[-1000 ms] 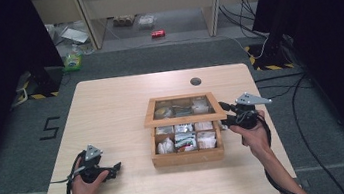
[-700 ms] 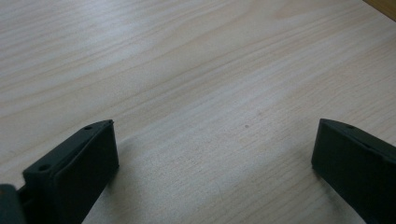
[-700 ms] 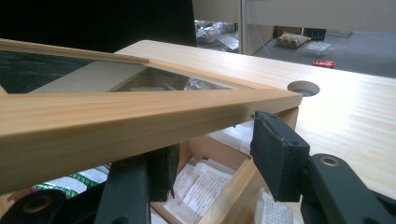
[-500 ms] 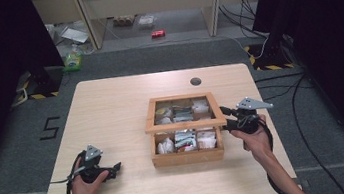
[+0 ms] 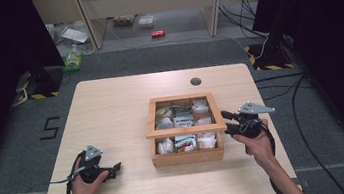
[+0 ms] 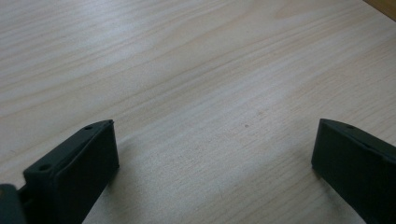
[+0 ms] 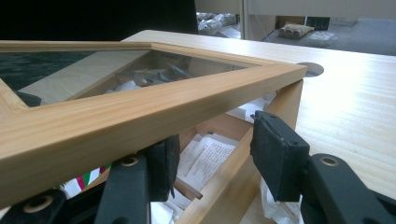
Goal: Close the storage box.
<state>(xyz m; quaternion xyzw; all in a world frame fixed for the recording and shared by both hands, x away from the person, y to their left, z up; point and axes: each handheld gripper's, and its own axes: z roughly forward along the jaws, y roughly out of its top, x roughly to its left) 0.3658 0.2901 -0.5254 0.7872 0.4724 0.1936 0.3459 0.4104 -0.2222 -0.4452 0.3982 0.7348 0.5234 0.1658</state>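
the glass-paned lid (image 7: 154,105) of the wooden tea box (image 5: 188,155) rests half-raised above the right gripper (image 7: 212,154)'s open, empty fingers, still to close; left gripper (image 6: 210,163) fingers idle open.

Worktop (image 5: 112,115): pale wood, smooth, faint sheen near the left tongs (image 6: 212,154). Box (image 7: 275,102): light wood, matt; lid (image 7: 154,105) a wooden frame round a clear glossy pane. Inside, white paper packets (image 5: 186,143). Right tongs (image 7: 215,154): matt black plastic, brass-looking rivets.
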